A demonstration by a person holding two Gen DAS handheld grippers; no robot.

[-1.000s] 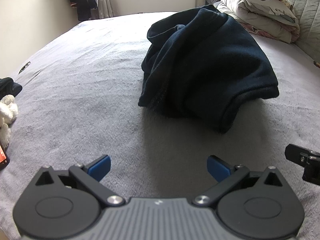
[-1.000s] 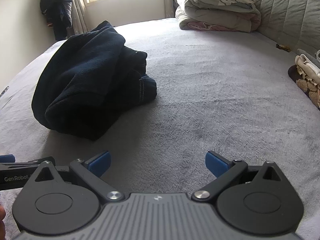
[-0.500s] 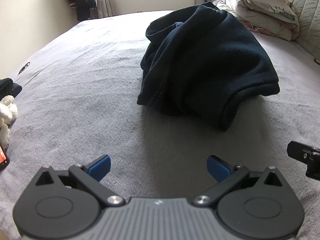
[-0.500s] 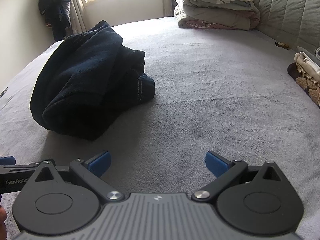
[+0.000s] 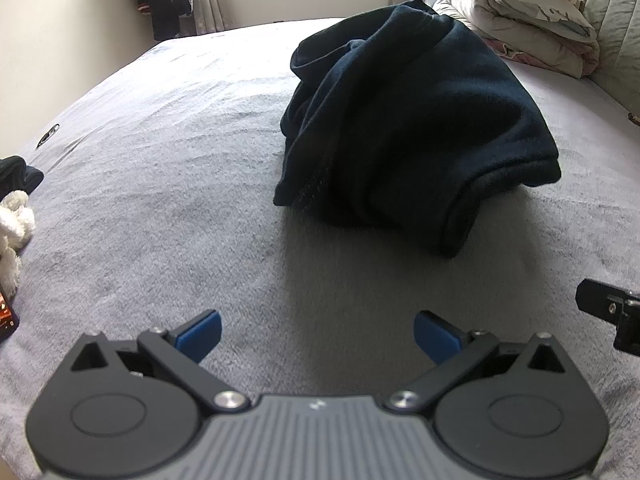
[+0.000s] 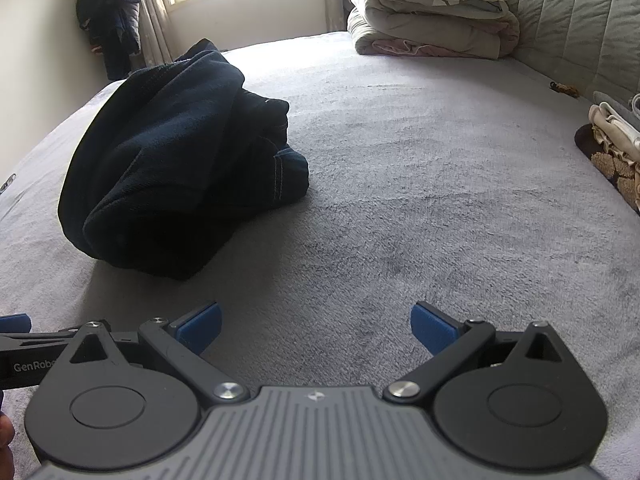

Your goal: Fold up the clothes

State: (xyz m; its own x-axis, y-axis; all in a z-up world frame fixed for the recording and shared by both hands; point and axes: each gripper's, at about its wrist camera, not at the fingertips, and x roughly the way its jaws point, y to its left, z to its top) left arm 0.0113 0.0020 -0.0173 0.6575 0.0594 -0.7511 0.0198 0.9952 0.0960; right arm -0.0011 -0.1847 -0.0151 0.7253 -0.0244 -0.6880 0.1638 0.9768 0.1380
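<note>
A dark navy garment lies in a rumpled heap on a grey bedspread, roughly mid-bed, as a person holds two handheld grippers low over the cover just short of it. The left gripper has its blue-padded fingers spread wide with nothing between them; the heap sits ahead and slightly to its right, well apart from the pads. The right gripper is likewise spread wide and empty, the garment ahead to its left, one stitched hem showing on the side facing it. Neither tool touches the cloth. Folded quilts and pillows are stacked at the far end beside a padded headboard, dark clothing hangs by the window, and a white plush toy rests at the left edge
</note>
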